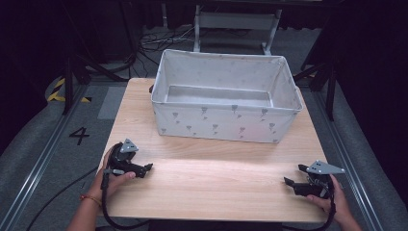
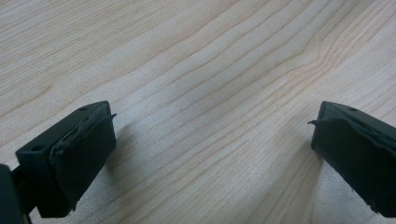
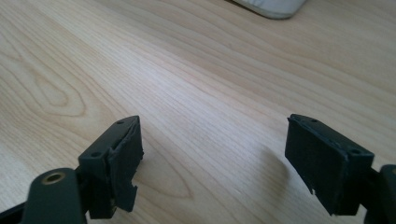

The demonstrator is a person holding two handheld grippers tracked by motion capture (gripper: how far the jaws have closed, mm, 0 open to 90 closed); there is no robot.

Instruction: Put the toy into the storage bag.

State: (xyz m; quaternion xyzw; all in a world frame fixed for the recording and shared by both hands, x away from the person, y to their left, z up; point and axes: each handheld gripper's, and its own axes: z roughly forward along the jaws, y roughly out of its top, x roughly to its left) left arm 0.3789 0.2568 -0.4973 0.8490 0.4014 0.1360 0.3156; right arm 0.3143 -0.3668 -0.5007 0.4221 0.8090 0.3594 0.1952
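Your forearms are cut off at the frame's bottom edge, and the room past the pale wooden table (image 1: pixel 216 183) is too dark to read. Your left gripper (image 1: pixel 148 168) and right gripper (image 1: pixel 294 175) rest near the front corners, jaws spread, holding nothing. The grey fabric bin (image 1: pixel 223 122) sits at the far side.

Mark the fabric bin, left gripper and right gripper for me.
fabric bin (image 1: pixel 219 126), high view, on its patterned front wall.
left gripper (image 1: pixel 149 167), high view, between its open fingertips.
right gripper (image 1: pixel 295 174), high view, between its open fingertips.
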